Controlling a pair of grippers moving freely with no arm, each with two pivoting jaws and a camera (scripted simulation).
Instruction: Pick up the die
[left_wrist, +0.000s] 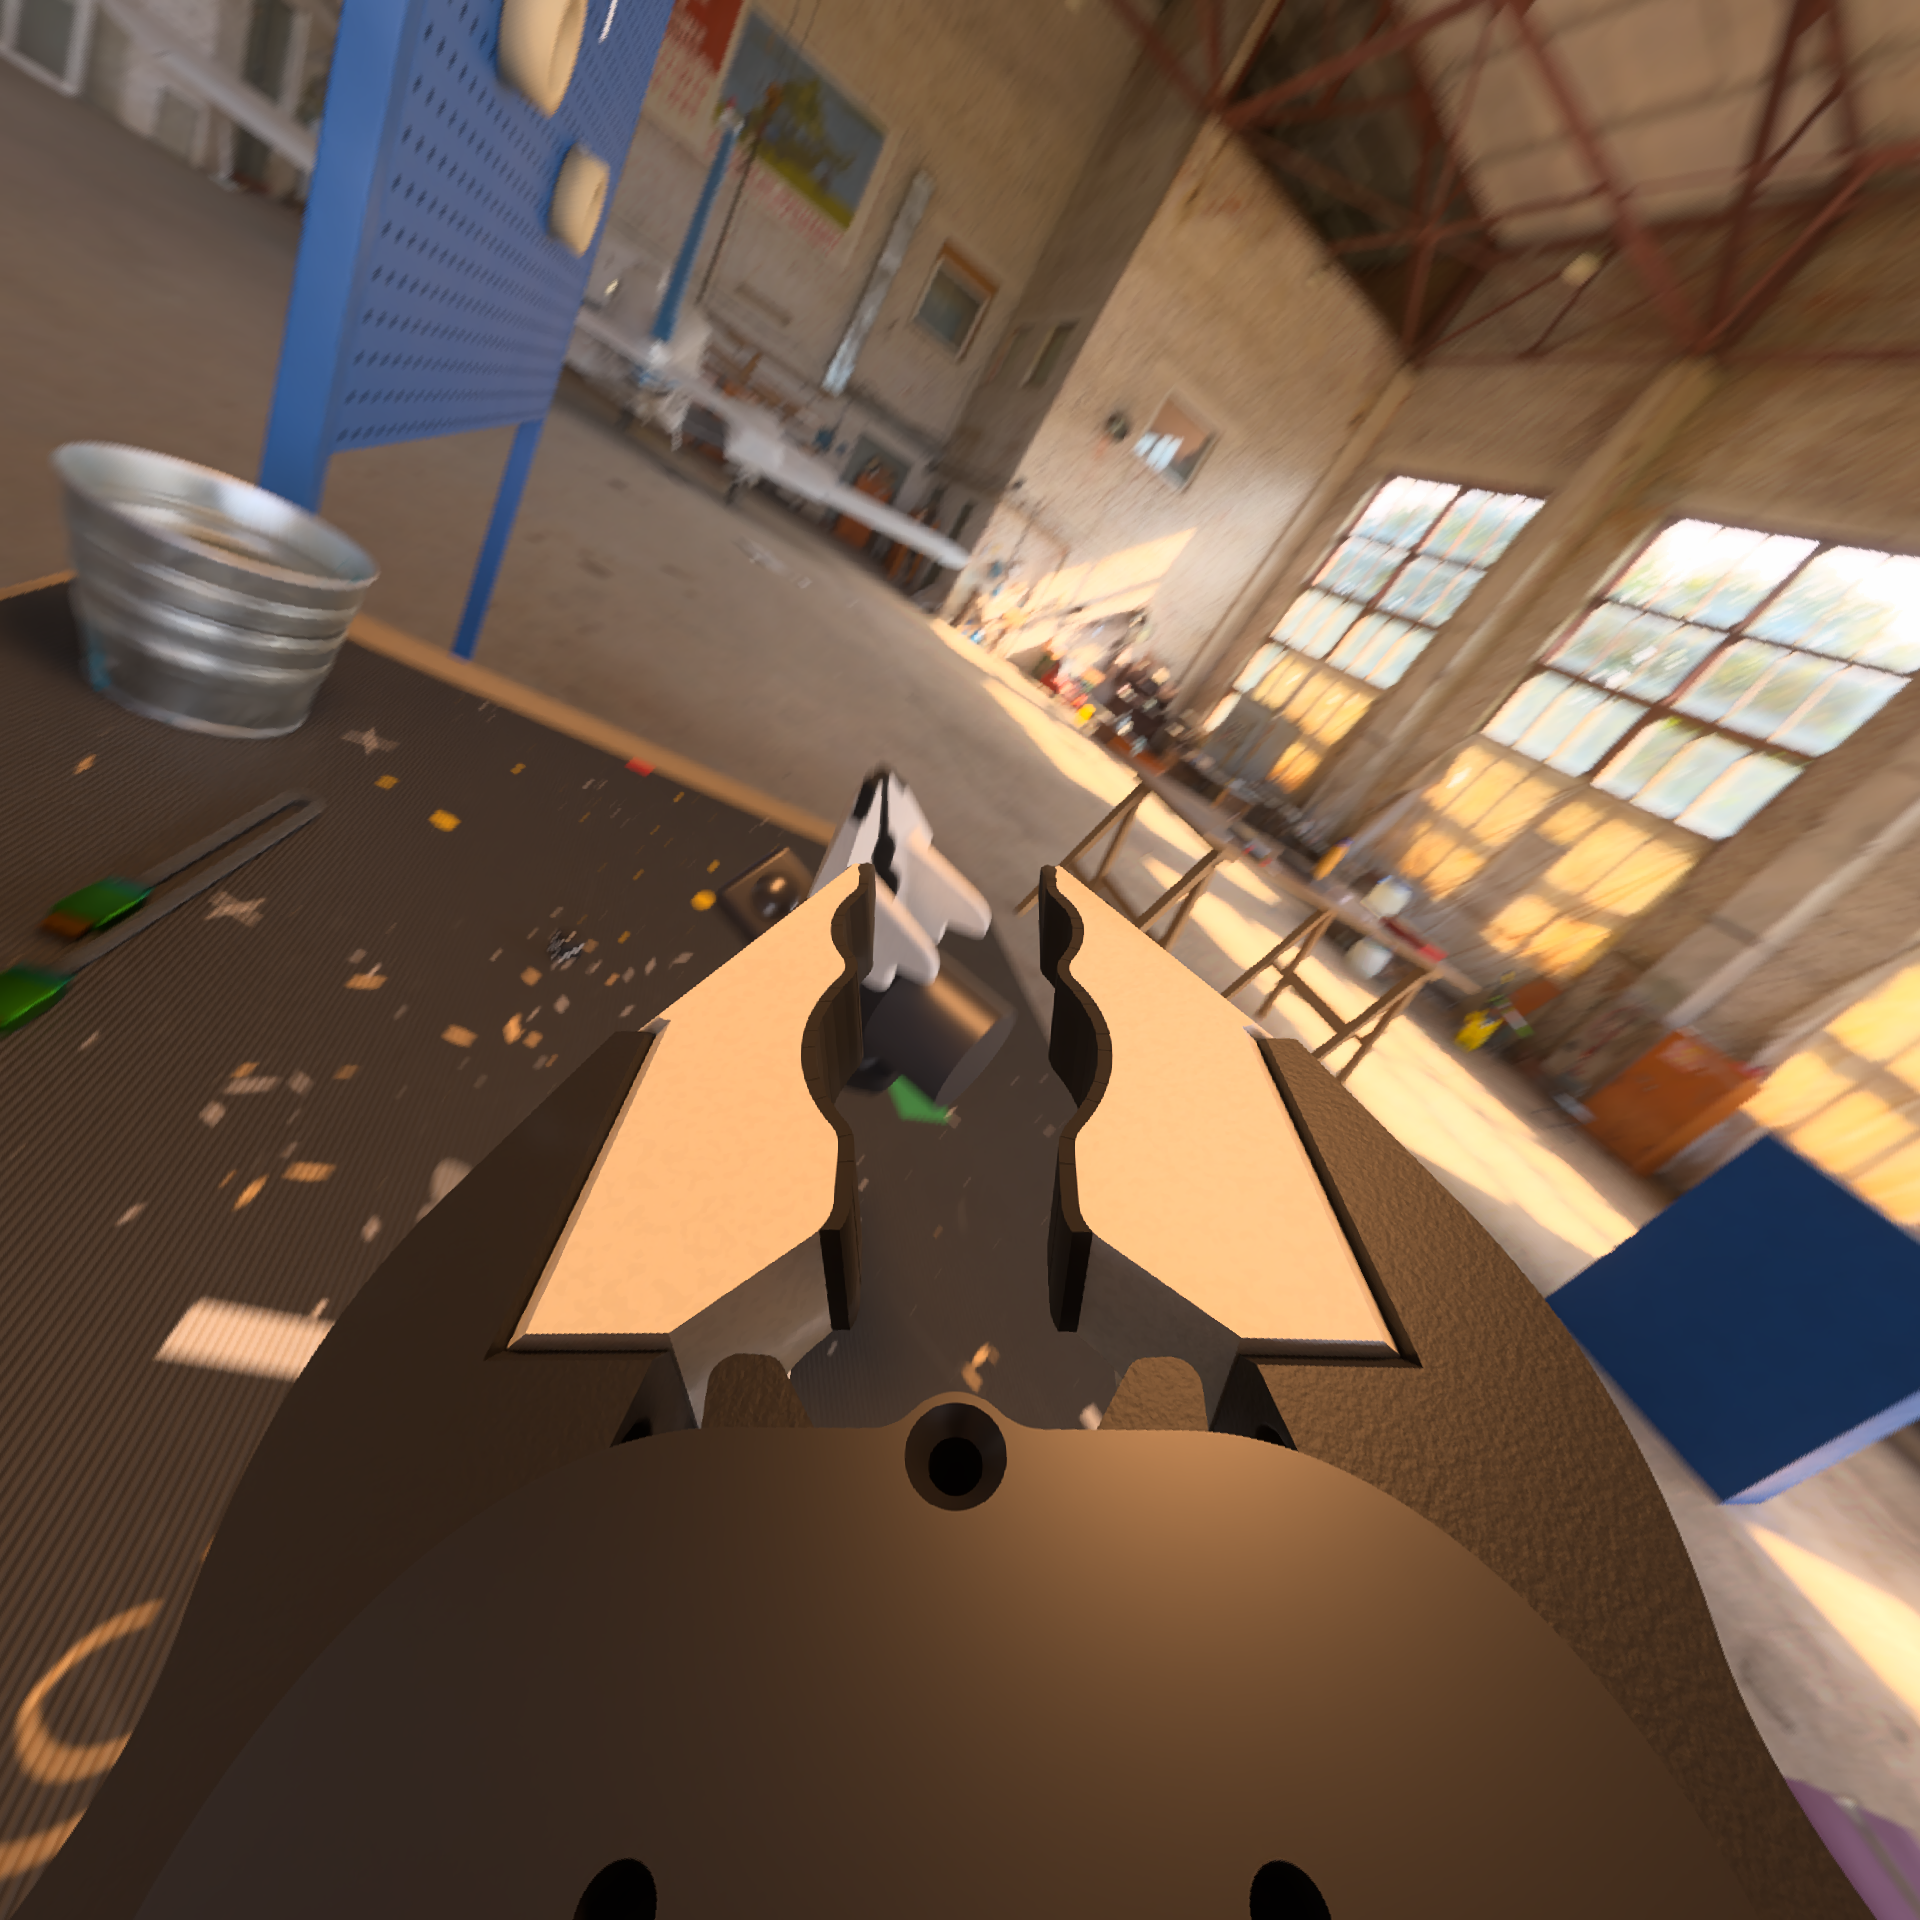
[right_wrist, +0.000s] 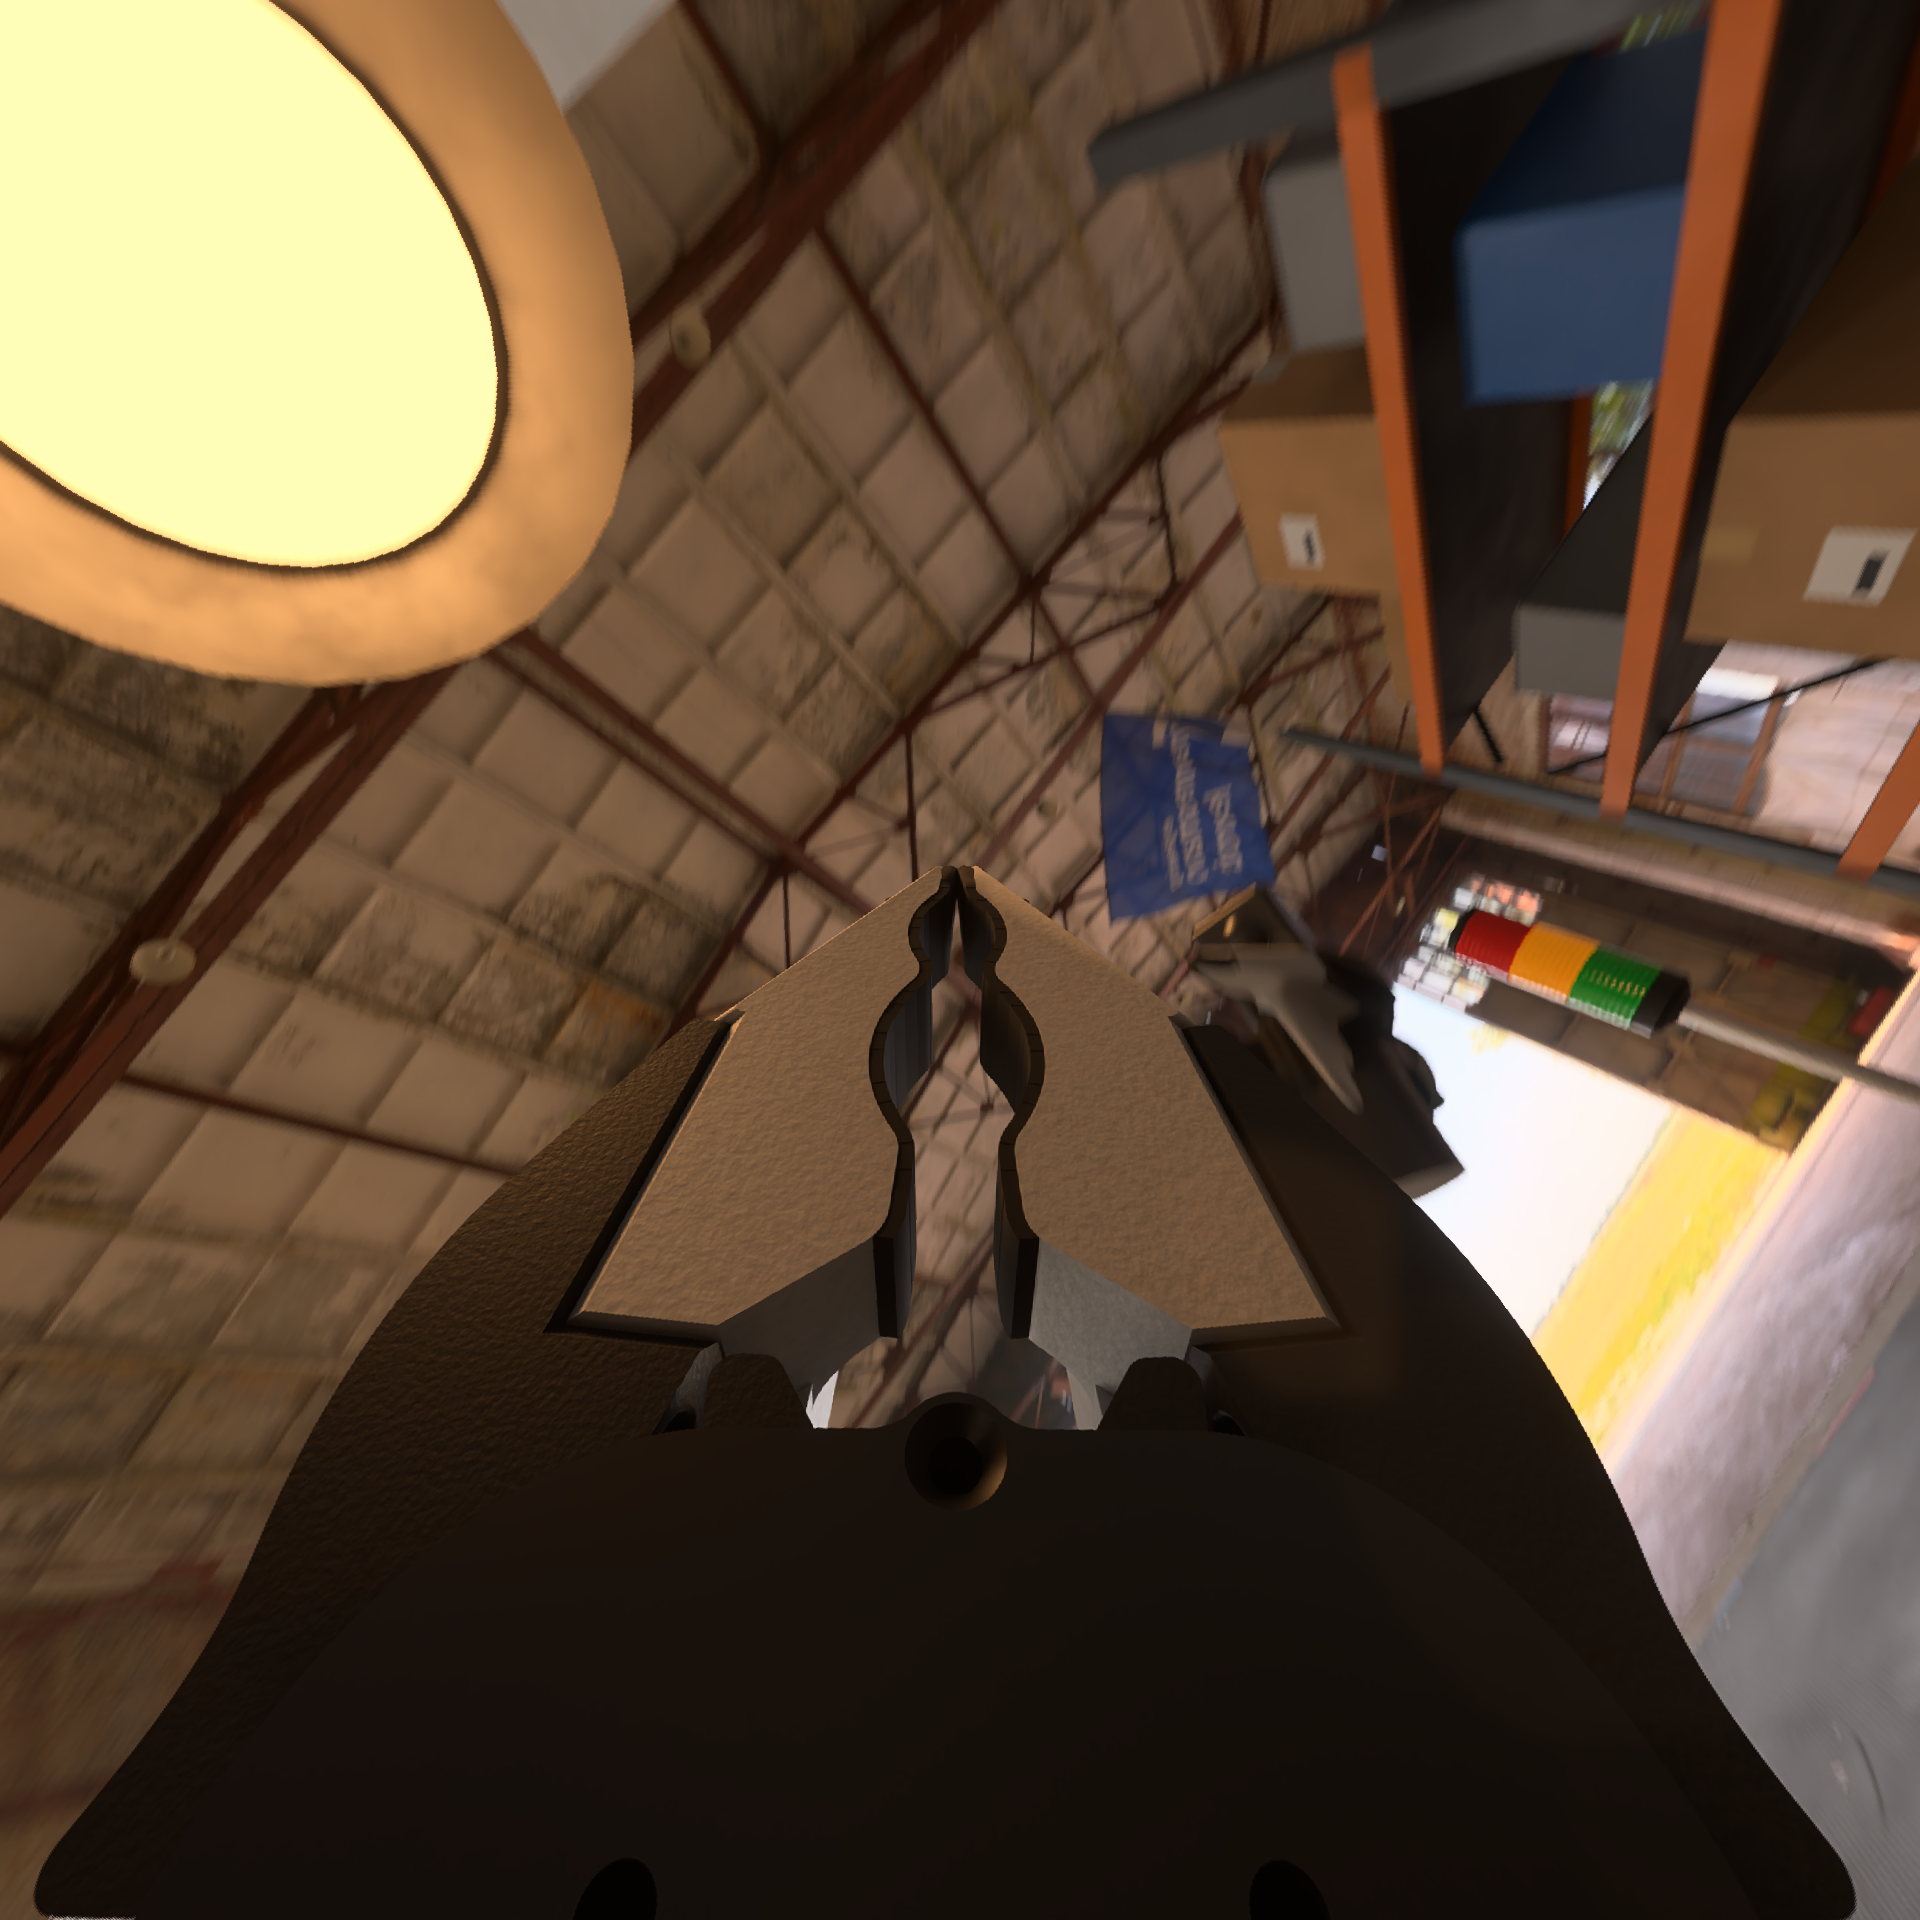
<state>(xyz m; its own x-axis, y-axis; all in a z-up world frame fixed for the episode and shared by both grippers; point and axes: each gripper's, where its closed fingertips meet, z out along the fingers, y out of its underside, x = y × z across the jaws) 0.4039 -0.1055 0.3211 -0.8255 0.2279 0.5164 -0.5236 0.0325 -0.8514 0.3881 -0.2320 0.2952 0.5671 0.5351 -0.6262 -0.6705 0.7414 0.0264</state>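
My left gripper (left_wrist: 956, 883) is open and empty, low over a dark mat (left_wrist: 312, 1195). A small dark square block with one round dimple (left_wrist: 774, 888) lies on the mat just left of my left fingertip; it may be the die, but I cannot tell for sure. The other gripper, white and black (left_wrist: 914, 914), hangs just beyond my left fingertips. My right gripper (right_wrist: 961, 873) is shut on nothing and points up at the ceiling. No die shows in the right wrist view. The left gripper shows there as a pale shape (right_wrist: 1304, 1003) at the right.
A metal bucket (left_wrist: 208, 592) stands at the mat's far left, with a blue pegboard (left_wrist: 447, 229) behind it. Green clips (left_wrist: 99, 904) and a green scrap (left_wrist: 920, 1101) lie among paper bits. A lamp (right_wrist: 229, 291), shelving (right_wrist: 1662, 364) and a signal light (right_wrist: 1558, 966) are near the right gripper.
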